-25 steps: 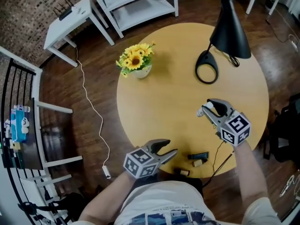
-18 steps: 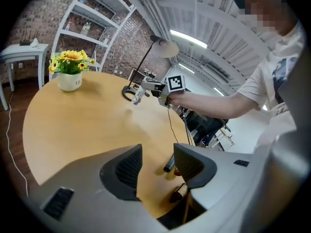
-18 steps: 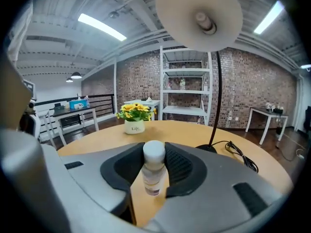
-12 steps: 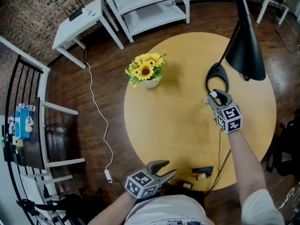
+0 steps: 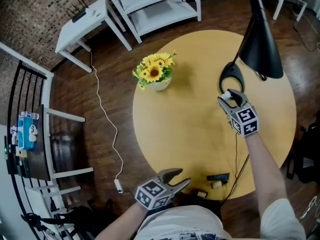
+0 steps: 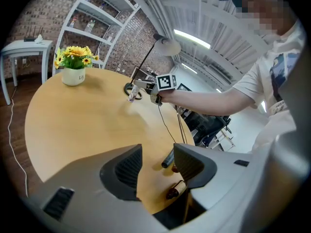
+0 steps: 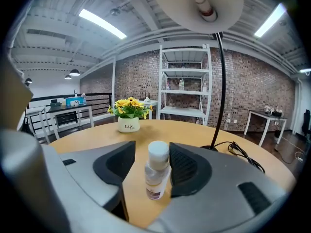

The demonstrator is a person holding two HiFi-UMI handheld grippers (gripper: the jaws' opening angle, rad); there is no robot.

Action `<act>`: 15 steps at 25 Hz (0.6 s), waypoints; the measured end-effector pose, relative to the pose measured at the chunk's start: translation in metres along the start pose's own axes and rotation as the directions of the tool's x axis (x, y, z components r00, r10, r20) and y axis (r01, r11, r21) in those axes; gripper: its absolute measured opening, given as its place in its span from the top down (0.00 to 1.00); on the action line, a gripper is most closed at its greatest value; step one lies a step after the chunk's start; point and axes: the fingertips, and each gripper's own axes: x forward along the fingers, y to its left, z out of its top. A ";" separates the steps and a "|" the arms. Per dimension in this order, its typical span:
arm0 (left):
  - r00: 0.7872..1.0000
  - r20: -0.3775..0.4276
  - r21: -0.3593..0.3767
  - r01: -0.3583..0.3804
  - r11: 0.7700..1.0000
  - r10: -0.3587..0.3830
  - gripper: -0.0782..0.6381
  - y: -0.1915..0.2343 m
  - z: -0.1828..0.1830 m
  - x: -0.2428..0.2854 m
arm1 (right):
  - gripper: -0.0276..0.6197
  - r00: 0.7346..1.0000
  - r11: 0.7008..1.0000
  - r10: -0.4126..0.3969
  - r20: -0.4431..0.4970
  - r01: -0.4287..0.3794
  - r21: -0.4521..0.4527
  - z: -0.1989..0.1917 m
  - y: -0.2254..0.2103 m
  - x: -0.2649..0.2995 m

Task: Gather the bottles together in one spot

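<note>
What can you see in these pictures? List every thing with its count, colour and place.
table: one, yellow, round, centre.
clear bottle: one, white cap, upright between right gripper's jaws.
dark bottles: seemingly three, lying at table's near edge.
flower pot: one, white, yellow flowers, on table.
lamp: one, black, on table.
shelf unit: one, white, beyond table.
side table: one, white, beside shelf unit.
cable: one, white, on floor.
left gripper: one, grey, open, empty.
right gripper: one, grey, jaws just opened, clear bottle between.
</note>
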 end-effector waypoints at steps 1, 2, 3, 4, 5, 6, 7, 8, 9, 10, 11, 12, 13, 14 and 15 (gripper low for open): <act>1.000 -0.001 0.003 -0.003 1.000 0.003 0.62 0.000 0.001 0.000 | 0.57 1.000 1.000 0.002 0.010 -0.002 -0.005 0.003 0.000 -0.002; 1.000 -0.003 0.007 -0.006 1.000 0.006 0.62 0.001 0.000 0.000 | 0.56 1.000 1.000 0.002 0.020 -0.001 -0.009 0.006 0.000 -0.005; 1.000 -0.006 0.011 -0.009 1.000 0.009 0.62 0.002 0.000 -0.001 | 0.54 1.000 1.000 0.000 0.030 0.001 -0.011 0.009 0.001 -0.009; 1.000 -0.010 0.016 -0.011 1.000 0.012 0.62 0.002 -0.002 -0.001 | 0.54 0.999 1.000 -0.004 0.038 0.005 -0.012 0.012 0.002 -0.015; 1.000 -0.013 0.022 -0.012 1.000 0.012 0.62 0.002 -0.002 -0.001 | 0.54 0.999 1.000 -0.011 0.046 0.011 -0.010 0.015 0.003 -0.022; 1.000 -0.013 0.030 -0.010 1.000 0.010 0.62 0.002 -0.002 -0.001 | 0.54 0.998 1.000 -0.019 0.054 0.020 -0.008 0.019 0.005 -0.032; 1.000 -0.011 0.039 -0.007 0.999 0.007 0.62 0.001 -0.002 -0.001 | 0.54 0.998 0.999 -0.030 0.061 0.031 -0.008 0.022 0.006 -0.044; 1.000 -0.008 0.051 -0.004 0.999 0.005 0.62 0.001 0.000 -0.001 | 0.54 0.997 0.999 -0.042 0.068 0.043 -0.010 0.024 0.009 -0.056; 1.000 -0.005 0.064 -0.003 0.998 0.004 0.62 0.002 0.001 -0.001 | 0.54 0.996 0.998 -0.055 0.074 0.056 -0.010 0.026 0.012 -0.070; 1.000 -0.002 0.078 -0.003 0.997 0.003 0.62 0.003 0.002 -0.001 | 0.54 0.995 0.998 -0.069 0.077 0.069 -0.004 0.027 0.016 -0.085; 1.000 0.003 0.093 -0.002 0.996 0.002 0.62 0.003 0.003 -0.002 | 0.54 0.993 0.996 -0.084 0.079 0.084 0.006 0.027 0.021 -0.101; 1.000 0.009 0.108 0.002 0.994 -0.003 0.62 0.003 0.005 -0.003 | 0.54 0.992 0.995 -0.103 0.077 0.102 0.016 0.027 0.027 -0.120; 1.000 0.016 0.123 0.007 0.992 -0.009 0.62 0.003 0.006 -0.004 | 0.54 0.989 0.992 -0.126 0.073 0.124 0.022 0.027 0.034 -0.139; 1.000 0.024 0.139 0.013 0.990 -0.017 0.62 0.003 0.008 -0.007 | 0.54 0.986 0.988 -0.152 0.065 0.151 0.022 0.027 0.043 -0.159; 0.999 0.034 0.154 0.020 0.988 -0.025 0.62 0.003 0.009 -0.012 | 0.54 0.982 0.984 -0.180 0.057 0.179 0.021 0.026 0.054 -0.179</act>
